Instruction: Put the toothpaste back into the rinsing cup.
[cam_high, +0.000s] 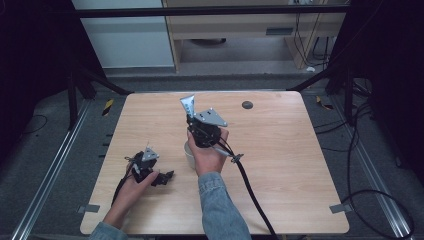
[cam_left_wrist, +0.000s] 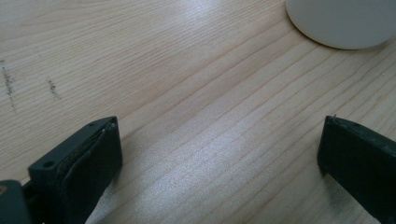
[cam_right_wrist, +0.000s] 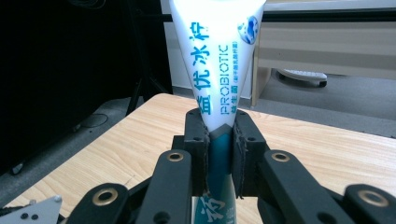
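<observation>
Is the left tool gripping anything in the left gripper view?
No: the left tool has its black jaws spread wide apart, with nothing between them but the bare light wooden table.

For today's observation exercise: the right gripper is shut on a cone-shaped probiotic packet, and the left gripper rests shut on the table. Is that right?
Not quite. The left gripper is open, jaws wide apart over bare table, as the left gripper view shows. The right gripper is indeed shut on the cone-shaped probiotic packet.

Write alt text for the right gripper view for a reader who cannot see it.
The right gripper is shut on a cone-shaped white and teal packet printed with "PROBIOTIC" and Chinese characters, its wide end pointing up. Beyond it lie the light wooden table and a dim room with pale furniture.
</observation>
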